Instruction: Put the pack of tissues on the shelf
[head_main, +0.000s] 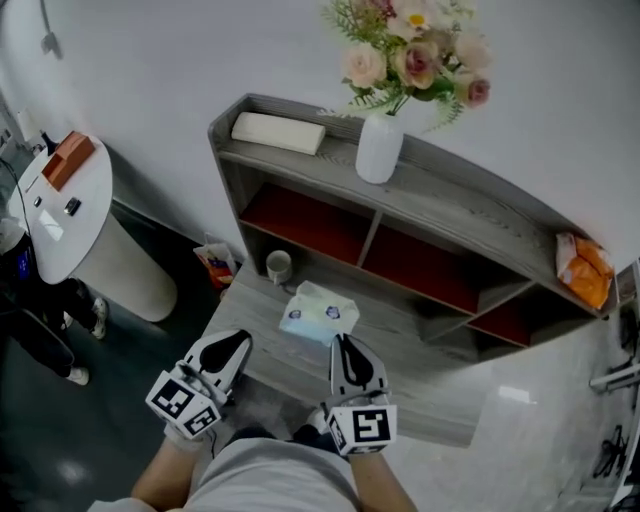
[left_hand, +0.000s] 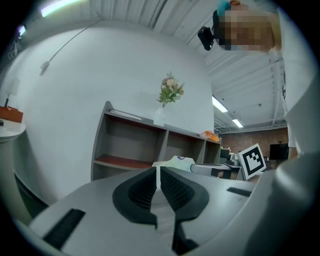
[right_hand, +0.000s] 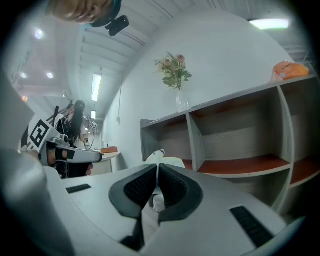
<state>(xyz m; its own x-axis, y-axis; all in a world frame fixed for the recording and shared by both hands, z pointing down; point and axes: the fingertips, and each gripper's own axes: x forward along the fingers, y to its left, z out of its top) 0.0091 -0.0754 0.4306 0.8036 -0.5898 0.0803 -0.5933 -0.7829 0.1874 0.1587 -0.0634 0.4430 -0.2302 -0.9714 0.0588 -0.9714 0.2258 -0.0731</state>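
Note:
The pack of tissues (head_main: 319, 312), pale blue and white, lies on the grey ledge (head_main: 440, 395) in front of the shelf unit (head_main: 450, 215). My left gripper (head_main: 243, 340) hovers near the ledge's front left edge, shut and holding nothing. My right gripper (head_main: 340, 341) is just in front of the pack, also shut and holding nothing. In the left gripper view the pack (left_hand: 179, 160) shows beyond the closed left gripper (left_hand: 157, 170). The right gripper view shows the pack (right_hand: 162, 159) straight ahead of the closed right gripper (right_hand: 157, 167).
A white vase of flowers (head_main: 380, 148), a white box (head_main: 278, 132) and an orange bag (head_main: 583, 268) sit on the shelf top. A cup (head_main: 279, 265) stands on the ledge's left. A round white table (head_main: 60, 215) and a person (head_main: 35, 310) are at left.

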